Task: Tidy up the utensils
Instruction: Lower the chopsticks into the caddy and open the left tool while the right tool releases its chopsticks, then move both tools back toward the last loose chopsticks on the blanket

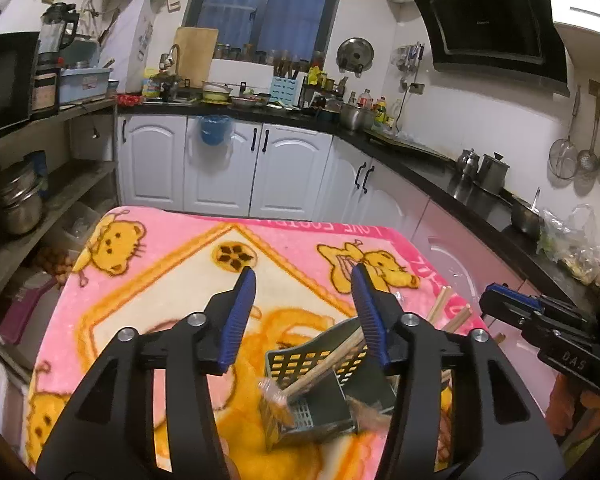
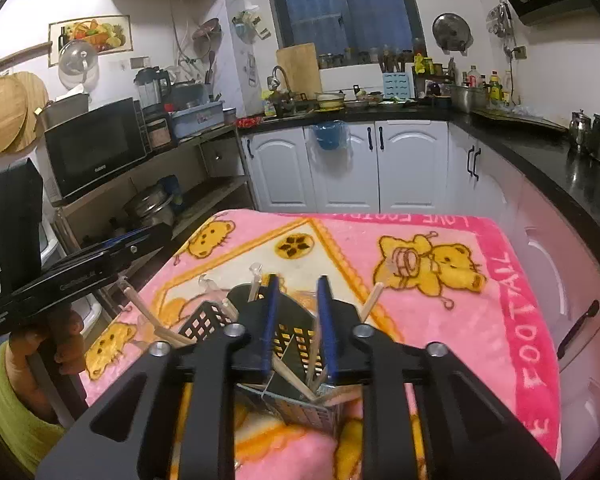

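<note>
Both grippers hovering over the utensil caddy [image 2: 300,344]

Left gripper [image 1: 304,276] is tilting downward, jaws wide, empty; right gripper [image 2: 298,284] is angling down, jaws narrow, seemingly around chopsticks [image 2: 314,356].

Two fisheye views, each looking forward and slightly downward along its own claw toward the window wall. The left claw [image 1: 304,276] camera sits close above a utensil holder [image 1: 320,380] on the blanket-covered tabletop [image 1: 160,280], which lies low between its fingers. The right claw [image 2: 298,284] camera looks from farther right. Both share the holder, the tabletop and the cabinets.
</note>
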A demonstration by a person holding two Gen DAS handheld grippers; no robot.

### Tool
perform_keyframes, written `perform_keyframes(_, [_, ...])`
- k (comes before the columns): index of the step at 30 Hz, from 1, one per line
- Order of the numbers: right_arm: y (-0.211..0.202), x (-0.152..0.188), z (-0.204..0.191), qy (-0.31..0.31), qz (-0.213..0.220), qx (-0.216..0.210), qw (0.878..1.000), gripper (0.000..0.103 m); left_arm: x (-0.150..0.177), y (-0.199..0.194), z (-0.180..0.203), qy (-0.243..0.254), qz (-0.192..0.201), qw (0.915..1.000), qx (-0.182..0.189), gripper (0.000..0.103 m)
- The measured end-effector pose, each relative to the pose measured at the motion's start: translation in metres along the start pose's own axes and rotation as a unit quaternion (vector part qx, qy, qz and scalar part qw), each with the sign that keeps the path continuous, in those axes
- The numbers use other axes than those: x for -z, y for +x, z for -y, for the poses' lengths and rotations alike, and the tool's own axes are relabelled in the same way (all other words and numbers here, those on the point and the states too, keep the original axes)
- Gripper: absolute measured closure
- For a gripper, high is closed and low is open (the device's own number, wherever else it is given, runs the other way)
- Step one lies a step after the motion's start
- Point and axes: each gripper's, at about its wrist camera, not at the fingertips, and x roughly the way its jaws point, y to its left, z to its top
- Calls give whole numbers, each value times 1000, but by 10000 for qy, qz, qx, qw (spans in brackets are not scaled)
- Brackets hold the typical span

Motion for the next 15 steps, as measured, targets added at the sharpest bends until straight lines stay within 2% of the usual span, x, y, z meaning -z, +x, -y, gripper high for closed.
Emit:
perform_keyframes(7, [-18, 8, -1, -23, 36, 9, 10000, 68, 7, -17, -3, 1, -14, 10000, 4, 42])
perform_keyframes(11, [-28, 14, -2, -30, 53, 23, 10000, 66, 12, -27, -4, -4, 12, 10000, 28, 35])
perform_keyframes(15, [-39, 22, -3, 0, 109, 27, 9999, 60, 23, -39, -5, 2, 4, 10000, 39, 29])
